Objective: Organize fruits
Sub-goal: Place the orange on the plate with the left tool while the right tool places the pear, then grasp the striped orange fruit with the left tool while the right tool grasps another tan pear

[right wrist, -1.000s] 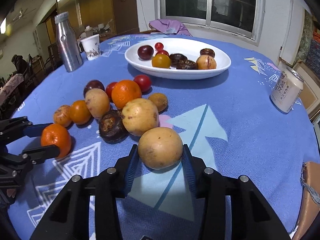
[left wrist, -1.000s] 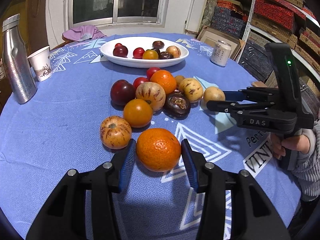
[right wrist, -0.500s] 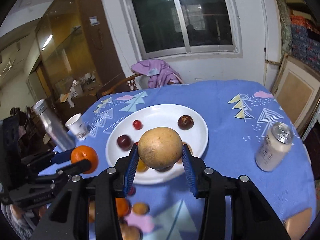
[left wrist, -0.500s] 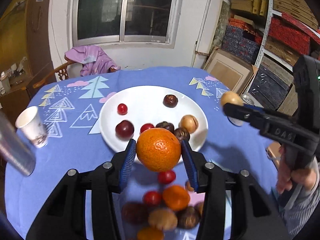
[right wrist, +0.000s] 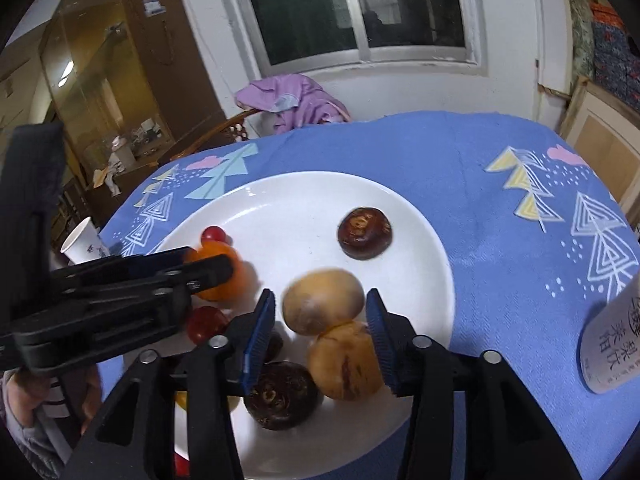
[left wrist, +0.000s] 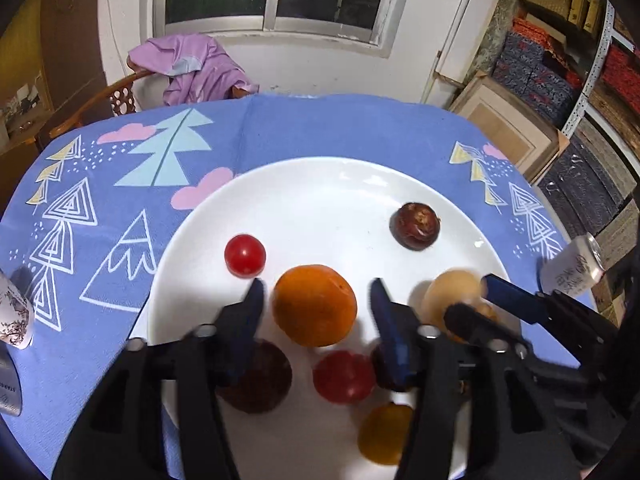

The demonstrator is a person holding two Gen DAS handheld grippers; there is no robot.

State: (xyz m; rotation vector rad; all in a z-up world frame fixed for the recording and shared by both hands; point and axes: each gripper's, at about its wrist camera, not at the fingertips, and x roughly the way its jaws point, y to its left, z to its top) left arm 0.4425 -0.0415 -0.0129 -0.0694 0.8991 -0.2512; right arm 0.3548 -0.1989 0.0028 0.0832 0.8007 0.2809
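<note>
Both grippers hang over the white plate [left wrist: 400, 184] on the blue-clothed desk [left wrist: 280, 128]. The left gripper [left wrist: 316, 300] has just been opening its jaws; the orange [left wrist: 315, 305] sits between them, a gap showing on each side. The right gripper [right wrist: 316, 312] has likewise just been opening, its jaws apart with the tan fruit [right wrist: 323, 301] between them, clear of the pads. On the plate also lie a small red fruit [left wrist: 245, 255], a dark brown fruit [right wrist: 364, 233] and others. A can [right wrist: 612, 344] stands right of the plate.
</note>
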